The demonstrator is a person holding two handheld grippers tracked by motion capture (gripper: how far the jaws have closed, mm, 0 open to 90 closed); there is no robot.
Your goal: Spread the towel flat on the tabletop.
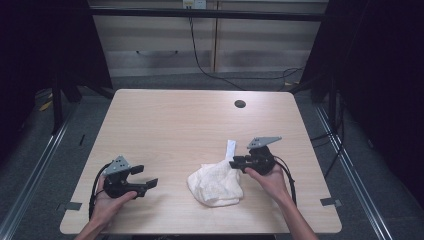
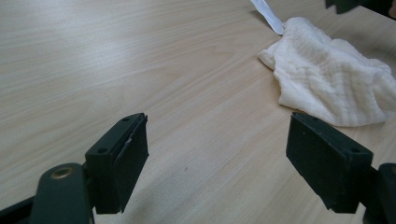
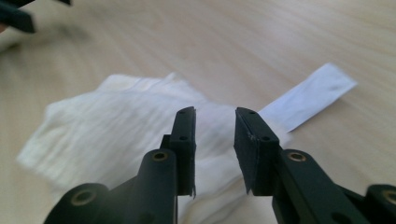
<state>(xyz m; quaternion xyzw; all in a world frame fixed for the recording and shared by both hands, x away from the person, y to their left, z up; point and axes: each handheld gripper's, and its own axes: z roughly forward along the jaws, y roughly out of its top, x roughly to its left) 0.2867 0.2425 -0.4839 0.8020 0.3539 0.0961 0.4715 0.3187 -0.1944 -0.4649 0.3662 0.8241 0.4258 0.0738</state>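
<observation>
Left gripper sits low over the bench at the near left corner, held in the person's left hand. Jaws spread wide, nothing btwn them but bare wood; in the left gripper view the pads frame empty benchtop, w/ the cloth off to the upper right, well apart from the tips.

Right gripper is in the right hand, pointing left across the bench, just above the right edge of the white cloth. In the right gripper view its jaws stand narrowly apart, a slim gap btwn the pads, and no fabric in that gap. Cloth lies behind and below the tips there, blurred. Can't tell if the tips brush the fabric; nothing is pinched.

Cloth is a crumpled white heap, near the front edge, right of centre, lying flat on the wood. A white label strip sticks out from its far side toward the back of the bench, just beside the right gripper's tips.
</observation>
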